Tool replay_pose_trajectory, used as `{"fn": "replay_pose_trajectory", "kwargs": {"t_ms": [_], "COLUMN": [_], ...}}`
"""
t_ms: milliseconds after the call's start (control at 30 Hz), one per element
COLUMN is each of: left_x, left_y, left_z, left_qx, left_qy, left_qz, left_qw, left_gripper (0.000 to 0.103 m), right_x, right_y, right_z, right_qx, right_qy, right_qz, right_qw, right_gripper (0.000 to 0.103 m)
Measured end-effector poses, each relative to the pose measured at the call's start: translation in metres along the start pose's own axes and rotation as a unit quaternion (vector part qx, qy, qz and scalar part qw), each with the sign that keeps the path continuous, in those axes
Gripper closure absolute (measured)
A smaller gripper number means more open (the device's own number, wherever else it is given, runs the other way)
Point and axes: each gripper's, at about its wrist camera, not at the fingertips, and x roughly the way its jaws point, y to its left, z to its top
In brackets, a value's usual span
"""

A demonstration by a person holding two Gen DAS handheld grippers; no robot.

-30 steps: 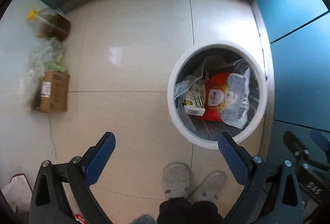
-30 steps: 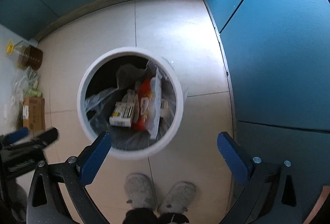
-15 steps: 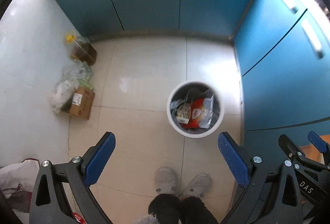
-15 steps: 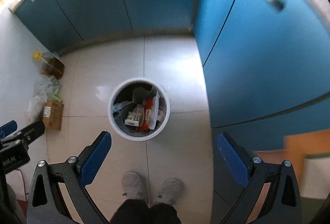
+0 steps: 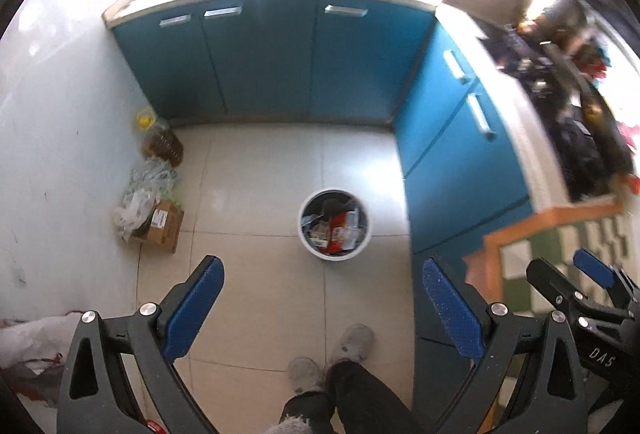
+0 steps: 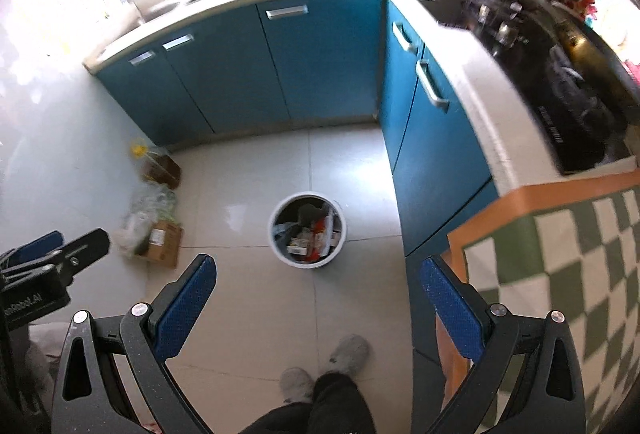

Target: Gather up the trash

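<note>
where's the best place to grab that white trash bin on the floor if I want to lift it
Probably the bin by its top rim, coming straight down from above. It stands upright with an open round mouth, so one finger could go inside the wall and one outside. No handle shows.

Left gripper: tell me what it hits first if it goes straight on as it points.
Probably the tiled floor, just short of the white bin. Nothing shows between the open left gripper and the tiles; depth is unclear.

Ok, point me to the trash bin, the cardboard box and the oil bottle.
trash bin (image 5: 362,248): left wrist view, on its white front rim.
cardboard box (image 5: 166,230): left wrist view, on its brown side.
oil bottle (image 6: 160,168): right wrist view, on its amber body.
</note>
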Motion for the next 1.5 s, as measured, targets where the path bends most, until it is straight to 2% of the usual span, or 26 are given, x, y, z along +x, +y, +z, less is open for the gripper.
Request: {"fn": "replay_pose_trajectory", "kwargs": {"t_ms": [233,333,500,800,1067,1500], "left_x": [-0.075,-0.099,-0.121,-0.138,-0.141,-0.143], "left_y": [-0.001,0.0,-0.005,-0.018,-0.027,-0.025], "left_z": [-0.019,-0.028,-0.037,-0.048,-0.053,-0.06], "left_qx": [0.027,0.01,-0.004,-0.014,-0.005,-0.014], "left_qy": [-0.011,-0.014,-0.03,-0.048,-0.054,-0.046], "left_qz": [-0.04,-0.066,-0.075,-0.078,-0.057,-0.061], "left_qw": [0.9988,0.9977,0.9967,0.9957,0.9969,0.997], "left_gripper": [0.0,0.0,0.0,0.0,0.0,0.0], "right_x": [-0.106,-0.135,-0.162,-0.169,-0.168,-0.165], "right_y": [0.014,0.02,0.02,0.008,-0.006,-0.01], "right_z": [-0.02,-0.027,-0.037,-0.046,-0.047,-0.049], "right_qx": [0.01,0.002,-0.009,-0.023,-0.015,-0.015], "right_qy": [-0.024,-0.031,-0.036,-0.025,-0.023,-0.016], "right_qz": [0.038,0.05,0.069,0.093,0.104,0.112], "right_qw": [0.999,0.998,0.997,0.995,0.994,0.993], "right_gripper": [0.0,0.0,0.0,0.0,0.0,0.0]}}
